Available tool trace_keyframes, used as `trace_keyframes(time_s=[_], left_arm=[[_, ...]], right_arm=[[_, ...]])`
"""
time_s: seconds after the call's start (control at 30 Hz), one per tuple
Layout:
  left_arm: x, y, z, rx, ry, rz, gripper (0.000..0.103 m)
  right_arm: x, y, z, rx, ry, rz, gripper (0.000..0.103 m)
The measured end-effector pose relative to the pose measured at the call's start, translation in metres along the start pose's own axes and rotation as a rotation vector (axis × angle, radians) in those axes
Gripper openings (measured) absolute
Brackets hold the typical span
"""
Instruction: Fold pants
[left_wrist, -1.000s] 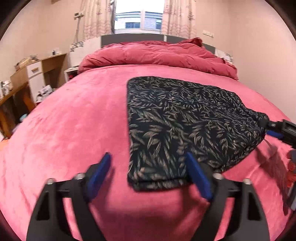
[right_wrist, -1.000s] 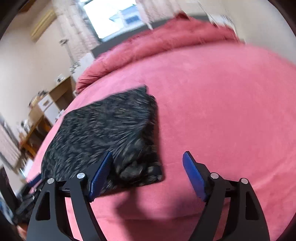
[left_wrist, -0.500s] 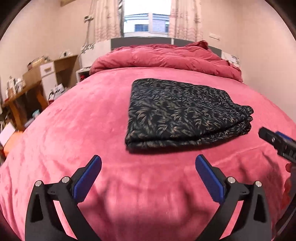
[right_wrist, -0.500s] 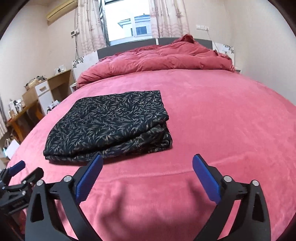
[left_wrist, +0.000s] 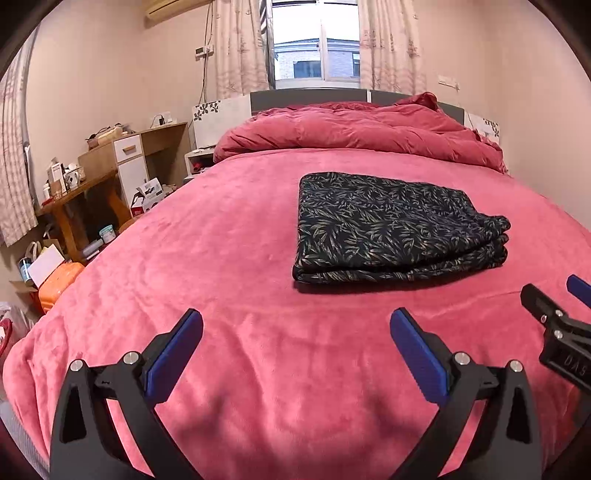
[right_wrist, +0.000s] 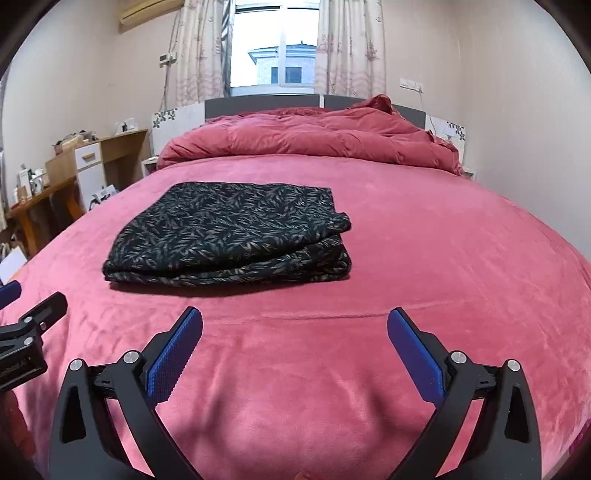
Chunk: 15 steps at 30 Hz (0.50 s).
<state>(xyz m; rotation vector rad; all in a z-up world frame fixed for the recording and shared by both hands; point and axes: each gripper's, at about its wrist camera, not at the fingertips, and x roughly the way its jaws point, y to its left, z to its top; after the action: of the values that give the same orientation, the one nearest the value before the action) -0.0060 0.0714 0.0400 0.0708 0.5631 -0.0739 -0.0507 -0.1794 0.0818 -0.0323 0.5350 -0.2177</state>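
While both grippers hang over the near part of the bed, the pants lie folded into a flat, layered rectangle on the pink blanket, around the middle of the bed and well short of the bunched quilt at the headboard end. The left gripper has just been opening; its blue pads stand wide apart with only blanket between them, clear of the pants' near edge. The right gripper has also just been opening and is equally spread, nothing between its pads, the pants lying ahead and to its left. Each gripper shows at the edge of the other's view. A desk with clutter stands beside the bed's left edge, below a curtained window.
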Motion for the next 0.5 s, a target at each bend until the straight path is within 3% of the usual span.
trace_keyframes(time_s=[0.5], left_arm=[[0.0032,-0.0009,0.001,-0.012,0.028,-0.005,0.101]], right_arm=[[0.0004,-0.0054,0.0011,0.056,0.019,0.036,0.099]])
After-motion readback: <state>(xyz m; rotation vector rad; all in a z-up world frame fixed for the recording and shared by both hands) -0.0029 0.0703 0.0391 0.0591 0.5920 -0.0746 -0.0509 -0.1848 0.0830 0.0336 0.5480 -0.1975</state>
